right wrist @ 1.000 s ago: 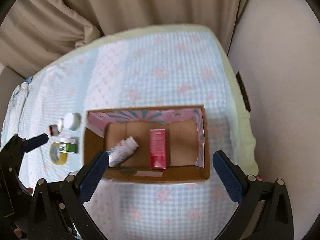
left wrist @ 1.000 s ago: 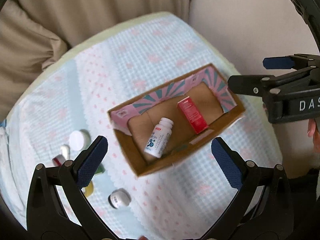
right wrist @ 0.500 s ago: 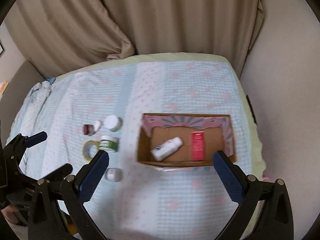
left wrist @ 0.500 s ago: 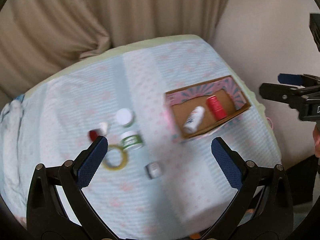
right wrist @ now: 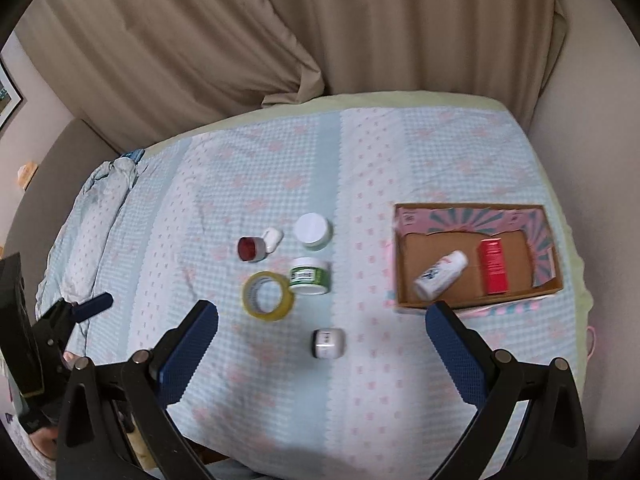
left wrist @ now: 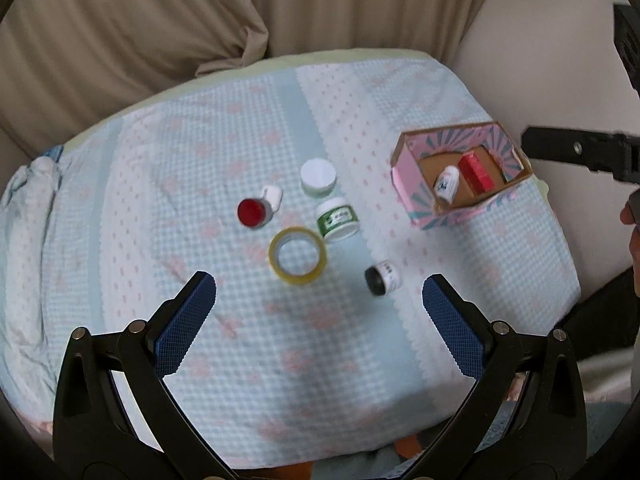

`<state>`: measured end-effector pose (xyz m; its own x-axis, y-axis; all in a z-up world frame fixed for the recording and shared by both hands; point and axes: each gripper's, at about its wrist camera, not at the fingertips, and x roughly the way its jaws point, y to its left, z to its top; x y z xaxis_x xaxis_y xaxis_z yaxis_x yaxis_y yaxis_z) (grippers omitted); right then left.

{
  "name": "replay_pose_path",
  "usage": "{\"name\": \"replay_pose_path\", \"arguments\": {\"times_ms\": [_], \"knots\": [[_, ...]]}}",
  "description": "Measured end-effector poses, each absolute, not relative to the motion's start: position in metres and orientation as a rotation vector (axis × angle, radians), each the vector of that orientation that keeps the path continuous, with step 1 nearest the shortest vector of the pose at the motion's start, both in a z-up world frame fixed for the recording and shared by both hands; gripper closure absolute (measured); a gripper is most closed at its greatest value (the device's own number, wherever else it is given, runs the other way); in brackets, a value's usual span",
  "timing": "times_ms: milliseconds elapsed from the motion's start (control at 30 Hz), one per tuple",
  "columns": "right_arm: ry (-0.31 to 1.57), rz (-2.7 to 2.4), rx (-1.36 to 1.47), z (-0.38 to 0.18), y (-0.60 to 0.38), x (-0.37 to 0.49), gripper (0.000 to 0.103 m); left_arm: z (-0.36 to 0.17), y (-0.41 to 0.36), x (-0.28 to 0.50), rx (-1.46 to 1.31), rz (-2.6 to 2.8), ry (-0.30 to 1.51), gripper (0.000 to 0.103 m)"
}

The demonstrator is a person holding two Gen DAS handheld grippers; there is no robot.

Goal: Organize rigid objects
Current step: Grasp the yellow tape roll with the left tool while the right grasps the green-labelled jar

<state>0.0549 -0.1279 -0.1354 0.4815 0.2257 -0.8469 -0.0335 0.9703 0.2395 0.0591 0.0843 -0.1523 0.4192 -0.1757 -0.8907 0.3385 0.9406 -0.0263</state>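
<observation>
A cardboard box (left wrist: 472,205) (right wrist: 404,264) on the right of the table holds a white bottle (left wrist: 447,183) (right wrist: 440,274) and a red carton (left wrist: 475,171) (right wrist: 494,266). Left of it lie a white-lidded jar (left wrist: 318,176) (right wrist: 312,230), a green-labelled jar (left wrist: 338,219) (right wrist: 310,275), a yellow tape roll (left wrist: 297,255) (right wrist: 268,290), a red-capped container (left wrist: 253,213) (right wrist: 252,249) and a small black-capped jar (left wrist: 382,278) (right wrist: 328,343). My left gripper (left wrist: 318,312) is open and empty above the near table. My right gripper (right wrist: 322,334) is open and empty, high over the small jar.
The table (right wrist: 440,152) carries a light blue checked cloth, bunched at its left end (right wrist: 108,184). Beige curtains (right wrist: 240,40) hang behind, and a pale wall stands to the right. The other gripper shows at the right edge of the left wrist view (left wrist: 580,152).
Both grippers have pulled back and up from the box, so the whole table and the loose items on the left came into view. Both stayed open.
</observation>
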Motion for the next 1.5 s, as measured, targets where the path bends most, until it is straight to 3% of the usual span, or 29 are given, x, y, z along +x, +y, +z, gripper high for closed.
{"name": "replay_pose_path", "arguments": {"times_ms": [333,833,1167,1333,1400,1500], "knots": [[1.133,0.139,0.267,-0.185,-0.068,0.090,0.000,-0.220,0.120,0.080,0.287,-0.452,1.155,0.000],[1.333,0.174,0.312,-0.347,-0.058,0.187,0.000,-0.383,0.099,0.140,0.330,-0.528,1.196,0.000],[1.454,0.209,0.363,-0.428,-0.054,0.223,0.001,-0.451,0.068,0.167,0.396,-0.586,1.195,0.000],[1.485,0.221,0.391,-0.445,-0.053,0.233,0.011,-0.463,0.057,0.178,0.403,-0.605,1.191,0.000],[1.498,0.235,0.401,-0.451,-0.051,0.236,0.025,-0.465,0.053,0.180,0.401,-0.615,1.187,0.001],[1.524,0.236,0.380,-0.457,-0.046,0.237,0.035,-0.465,0.049,0.183,0.401,-0.639,1.182,0.004]]}}
